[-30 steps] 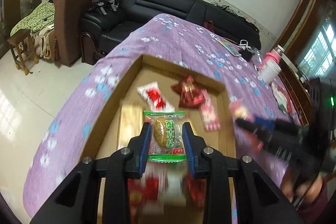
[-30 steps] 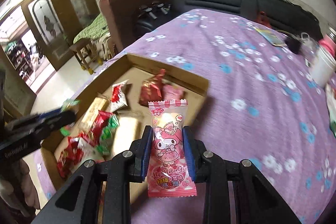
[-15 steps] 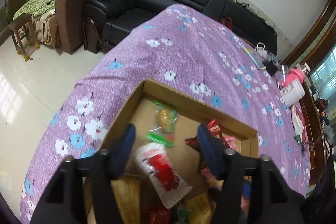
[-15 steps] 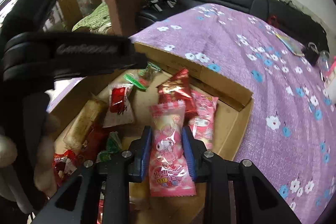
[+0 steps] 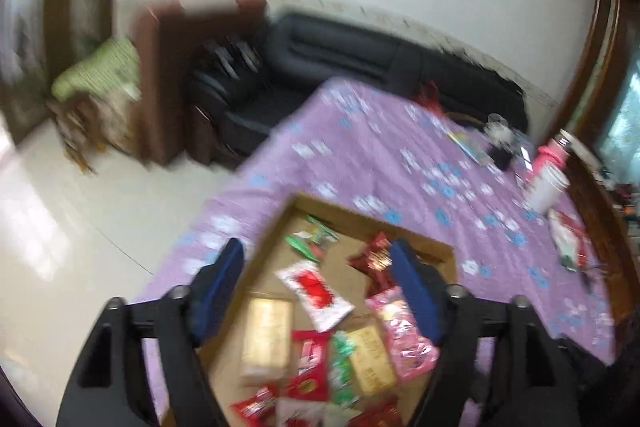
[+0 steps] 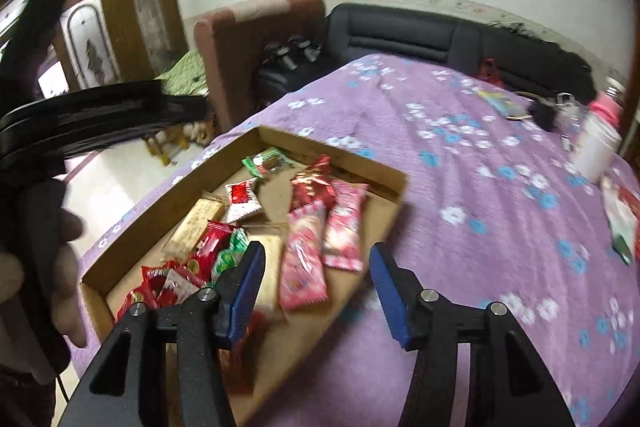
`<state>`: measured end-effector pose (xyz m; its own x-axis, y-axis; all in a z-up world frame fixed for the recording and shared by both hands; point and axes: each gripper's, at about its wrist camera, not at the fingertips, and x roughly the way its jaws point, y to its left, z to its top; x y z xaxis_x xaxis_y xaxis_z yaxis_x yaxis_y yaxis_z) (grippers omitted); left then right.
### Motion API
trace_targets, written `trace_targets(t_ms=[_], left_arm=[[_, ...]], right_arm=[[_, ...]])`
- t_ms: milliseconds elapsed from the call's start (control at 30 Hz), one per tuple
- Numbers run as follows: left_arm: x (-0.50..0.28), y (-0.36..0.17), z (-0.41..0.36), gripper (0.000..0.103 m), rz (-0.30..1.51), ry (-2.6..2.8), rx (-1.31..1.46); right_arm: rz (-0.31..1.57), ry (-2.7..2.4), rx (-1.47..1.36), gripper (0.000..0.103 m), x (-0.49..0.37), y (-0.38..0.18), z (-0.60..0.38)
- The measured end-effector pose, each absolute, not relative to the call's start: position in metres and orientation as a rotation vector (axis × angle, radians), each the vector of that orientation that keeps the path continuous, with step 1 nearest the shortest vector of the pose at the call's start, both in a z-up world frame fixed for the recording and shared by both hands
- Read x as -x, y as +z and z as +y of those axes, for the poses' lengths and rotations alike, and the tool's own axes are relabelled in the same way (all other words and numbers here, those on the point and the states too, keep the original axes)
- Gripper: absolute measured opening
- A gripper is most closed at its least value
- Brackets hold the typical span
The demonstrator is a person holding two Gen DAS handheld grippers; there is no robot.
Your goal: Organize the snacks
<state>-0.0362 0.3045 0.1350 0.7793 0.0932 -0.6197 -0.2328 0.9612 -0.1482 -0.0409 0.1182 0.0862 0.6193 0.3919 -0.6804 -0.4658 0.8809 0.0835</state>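
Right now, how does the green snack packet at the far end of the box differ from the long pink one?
The green packet is small, lying alone by the cardboard box's far wall. The long pink packet is bigger, lying beside another pink one nearer the camera. Both lie loose in the box.

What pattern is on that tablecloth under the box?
Purple tablecloth with white and blue flowers, clearest in the right wrist view.
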Motion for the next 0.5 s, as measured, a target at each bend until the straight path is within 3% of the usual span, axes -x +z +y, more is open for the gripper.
trace_targets(t_ms=[100,200,500], left_arm=[[0.095,0.163,0.274,0.103,0.429,0.444,0.066],[0.131,0.174,0.250,0.103,0.316,0.492,0.014],[0.172,0.172,0.215,0.103,0.321,0.468,0.054]], right_arm=[[0.713,0.433,0.066,0.072,0.064,0.092,0.094],[0.697,0.393,0.033,0.074,0.085,0.091,0.076],[0.712,0.346,0.022,0.075,0.123,0.074,0.045]])
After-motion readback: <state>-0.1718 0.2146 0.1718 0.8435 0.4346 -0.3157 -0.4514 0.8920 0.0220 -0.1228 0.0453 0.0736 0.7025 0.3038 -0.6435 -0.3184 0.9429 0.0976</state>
